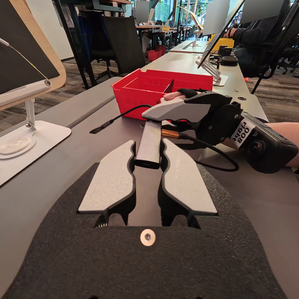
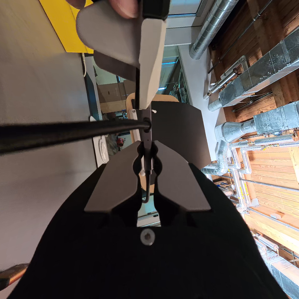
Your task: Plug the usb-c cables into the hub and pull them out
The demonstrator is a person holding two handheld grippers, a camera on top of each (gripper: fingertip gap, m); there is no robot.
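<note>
My left gripper (image 1: 148, 155) is shut on the near end of the grey hub (image 1: 149, 145) and holds it tilted above the dark table (image 1: 80, 161). My right gripper (image 1: 149, 120), turned on its side, is shut on the hub's far end. In the right wrist view it (image 2: 147, 153) pinches the hub's thin edge (image 2: 147, 137). A copper-coloured plug (image 1: 169, 134) with a black cable (image 1: 218, 155) sits in the hub's right side; the cable also shows in the right wrist view (image 2: 64, 131). The hub's own lead (image 1: 116, 119) trails left onto the table. The left gripper's fingers (image 2: 150, 64) show beyond the hub.
A red divided bin (image 1: 145, 90) stands just behind the grippers. A tablet on a white stand (image 1: 24, 142) is at the left. A monitor stand (image 1: 210, 69) and a seated person (image 1: 250, 32) are far right, farther along the table. My hands' fingertips stand some 4 cm from each other.
</note>
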